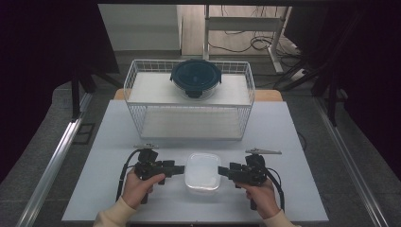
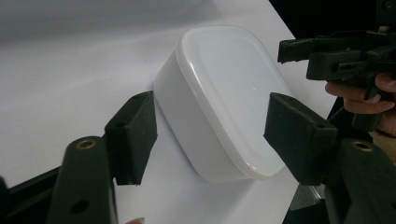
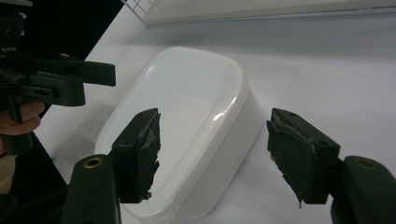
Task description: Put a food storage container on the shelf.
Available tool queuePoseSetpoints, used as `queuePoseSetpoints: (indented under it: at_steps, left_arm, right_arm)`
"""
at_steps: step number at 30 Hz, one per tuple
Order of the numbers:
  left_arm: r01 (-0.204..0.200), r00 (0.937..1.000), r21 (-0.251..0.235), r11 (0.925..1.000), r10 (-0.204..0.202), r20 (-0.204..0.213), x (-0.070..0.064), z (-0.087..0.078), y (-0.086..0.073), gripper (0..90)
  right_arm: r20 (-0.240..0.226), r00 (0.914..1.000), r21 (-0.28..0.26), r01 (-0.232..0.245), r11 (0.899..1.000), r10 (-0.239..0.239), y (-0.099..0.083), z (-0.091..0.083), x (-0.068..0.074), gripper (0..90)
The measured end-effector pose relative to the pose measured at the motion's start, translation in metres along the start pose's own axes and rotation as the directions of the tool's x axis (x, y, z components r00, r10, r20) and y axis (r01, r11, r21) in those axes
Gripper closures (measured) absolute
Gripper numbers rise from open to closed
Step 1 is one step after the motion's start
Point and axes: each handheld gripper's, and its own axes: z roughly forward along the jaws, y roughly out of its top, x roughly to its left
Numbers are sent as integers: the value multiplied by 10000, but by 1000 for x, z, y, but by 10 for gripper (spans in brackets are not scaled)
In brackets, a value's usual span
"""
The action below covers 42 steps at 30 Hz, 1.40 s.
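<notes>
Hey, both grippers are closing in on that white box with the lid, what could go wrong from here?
1. The white box looks smooth and glossy with rounded corners; the left gripper and right gripper are both open around its ends, so it may slip or squirt out when squeezed.
2. A grip on the lid rather than the wall could pop it loose.
3. The box sits near the table front edge, so uneven pushing might shove it toward the person.

Even overhead light on the pale table, dark surroundings, a soft glare streak on the white container, near jaws slightly blurred.
</notes>
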Motion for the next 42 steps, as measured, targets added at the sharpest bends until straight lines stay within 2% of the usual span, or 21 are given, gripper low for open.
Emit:
queuePoseSetpoints:
  at_steps: [3,7,10,14,16,19,21,23,26,28,33,36,38,42]
  left_arm:
    - [219,9994,105,9997,-222,266,1,7,2,379]
    - [420,9987,242,9988,-427,270,4,13,1,395]
    - [616,9971,220,9979,-625,431,7,13,2,409]
    - [762,9955,314,9966,-778,548,8,18,3,478]
    - [954,9928,517,9941,-988,676,9,21,2,501]
    - [946,9914,602,9937,-995,854,11,25,2,533]
    - [943,9922,640,9935,-990,753,10,28,2,551]
    - [1018,9891,732,9921,-1088,990,9,30,1,579]
    - [1062,9898,701,9919,-1122,880,7,30,1,599]
    - [1130,9901,571,9920,-1172,768,5,28,0,614]
    - [843,9948,327,9959,-860,546,-2,22,-3,652]
    - [1182,9891,63,9930,-1183,878,-1,17,-7,701]
    - [1024,9916,82,9947,-1027,789,-2,15,-8,710]
    - [816,9943,-63,9966,-810,693,-8,11,-10,723]
  right_arm:
    - [-12,10000,86,-85,9999,86,-1,2,0,356]
    - [-132,9996,248,-252,9994,255,-3,8,-1,373]
    - [-181,9995,432,-264,9987,272,-6,13,1,390]
    - [-205,9996,523,-200,9984,211,-8,17,2,446]
    - [-253,9994,519,-217,9984,230,-8,18,3,479]
    - [-293,9993,602,-224,9979,242,-9,19,3,510]
    - [-325,9991,612,-240,9978,260,-9,19,3,530]
    - [-392,9988,648,-282,9975,308,-8,17,2,552]
    - [-455,9977,602,-478,9970,506,-9,17,1,573]
    - [-501,9964,595,-661,9960,691,-10,15,1,596]
    - [-726,9933,522,-859,9949,895,-11,10,1,661]
    - [-916,9895,428,-1086,9932,1121,-11,6,1,701]
    - [-1023,9882,406,-1104,9931,1140,-11,4,3,712]
    - [-982,9910,375,-871,9955,904,-12,0,7,735]
